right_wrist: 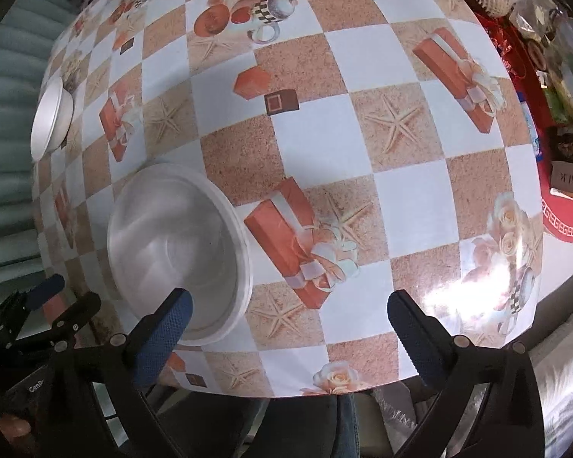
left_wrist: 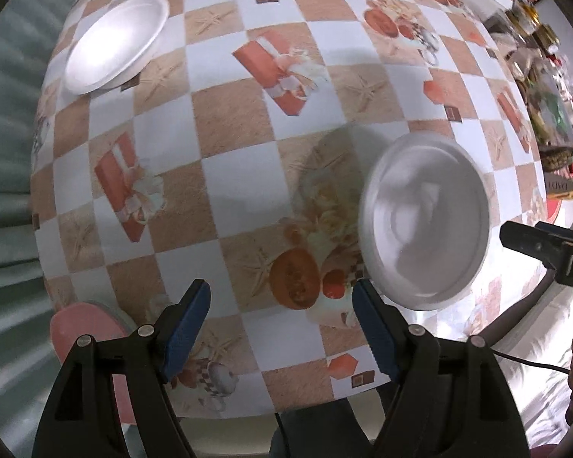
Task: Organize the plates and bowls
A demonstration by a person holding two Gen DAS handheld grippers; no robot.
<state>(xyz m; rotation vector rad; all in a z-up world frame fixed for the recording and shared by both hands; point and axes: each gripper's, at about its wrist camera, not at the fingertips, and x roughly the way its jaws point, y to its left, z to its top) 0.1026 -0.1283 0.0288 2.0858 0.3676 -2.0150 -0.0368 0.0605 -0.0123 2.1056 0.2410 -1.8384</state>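
left gripper [left_wrist: 280,307]: jaws spread, nothing between, just left of round white foam bowl [left_wrist: 424,221] | right gripper [right_wrist: 288,315]: jaws spread wide, empty, bowl just beside its left finger | bowl upright on checkered printed tablecloth [right_wrist: 363,122] | white foam plate [left_wrist: 116,44] well apart, beyond bowl toward far-left edge
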